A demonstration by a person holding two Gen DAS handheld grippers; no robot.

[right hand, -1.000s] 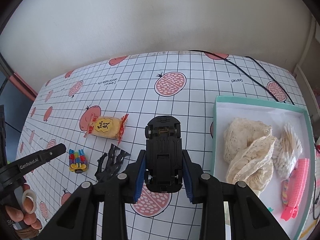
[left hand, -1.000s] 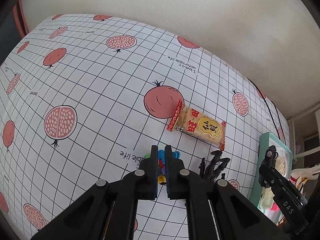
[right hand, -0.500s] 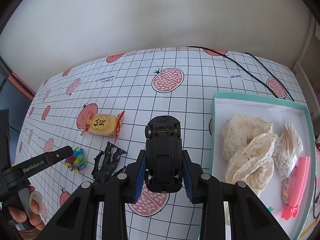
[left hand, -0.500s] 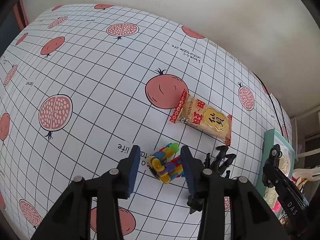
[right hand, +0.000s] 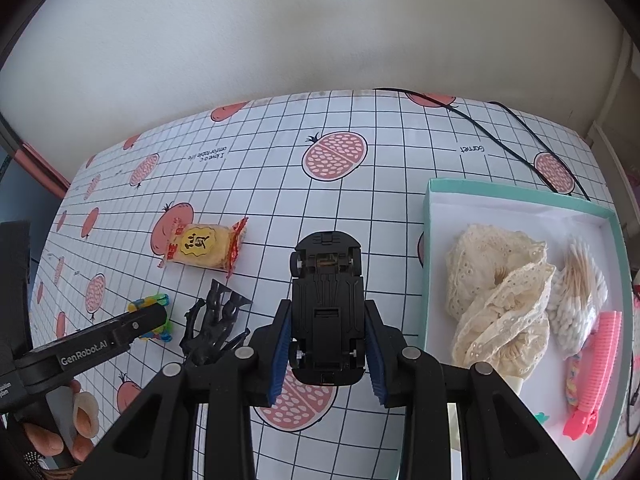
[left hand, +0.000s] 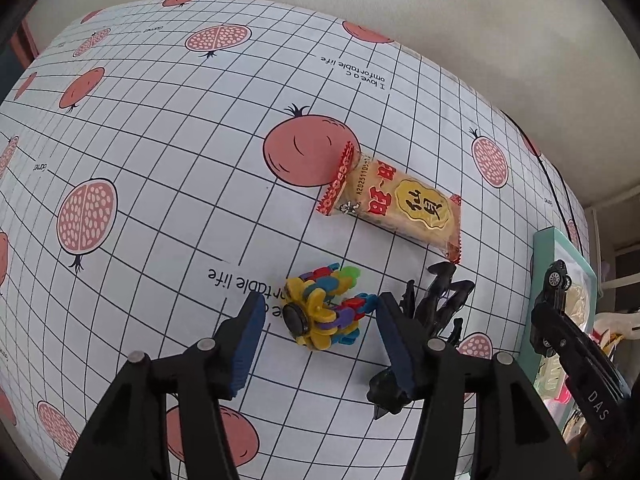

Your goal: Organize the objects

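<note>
Black plastic toy car [right hand: 327, 308], underside up, is sitting clamped in our right gripper [right hand: 328, 354]; we are straddling the multicoloured plastic block toy [left hand: 325, 308] at 12 o'clock with wide-open left gripper [left hand: 320, 322], closing next.

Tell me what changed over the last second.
The left claw opened from nearly shut and came down around the colourful block toy, now between its fingers, not gripped. The right claw stays shut on the black toy car; snack packet unmoved.
</note>
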